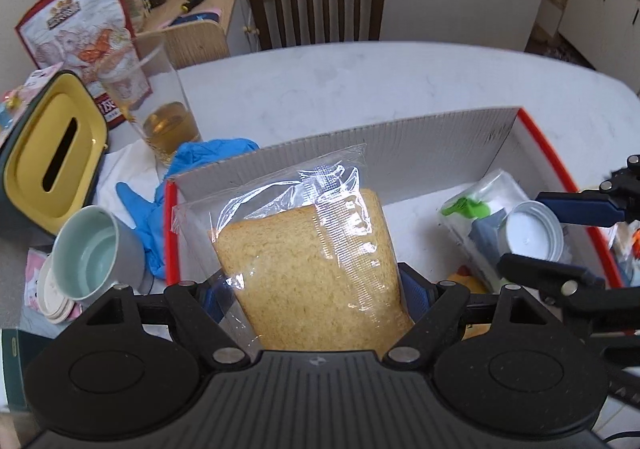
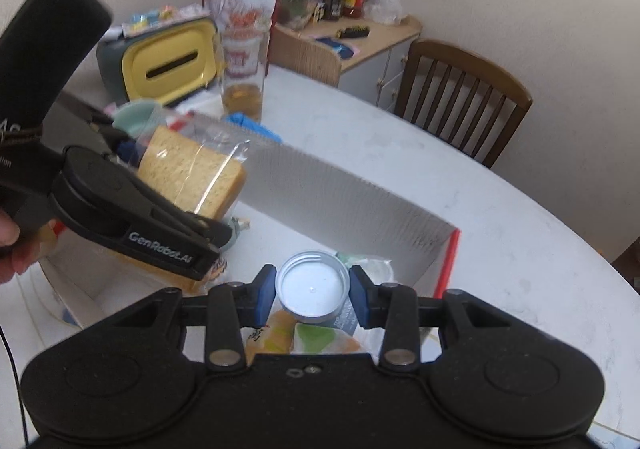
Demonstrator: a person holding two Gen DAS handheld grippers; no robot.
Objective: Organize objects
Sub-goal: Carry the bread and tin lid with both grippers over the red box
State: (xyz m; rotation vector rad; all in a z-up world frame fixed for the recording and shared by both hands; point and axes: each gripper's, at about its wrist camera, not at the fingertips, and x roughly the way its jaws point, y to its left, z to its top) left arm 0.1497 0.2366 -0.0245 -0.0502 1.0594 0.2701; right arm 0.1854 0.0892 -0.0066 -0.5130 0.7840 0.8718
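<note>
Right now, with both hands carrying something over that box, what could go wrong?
The bagged bread is soft; the left gripper could squash it, or the slippery plastic could slide free. The white lid sits loosely between the right gripper jaws and might drop onto the packets in the box. The glass of drink beside the box could be knocked over.
</note>
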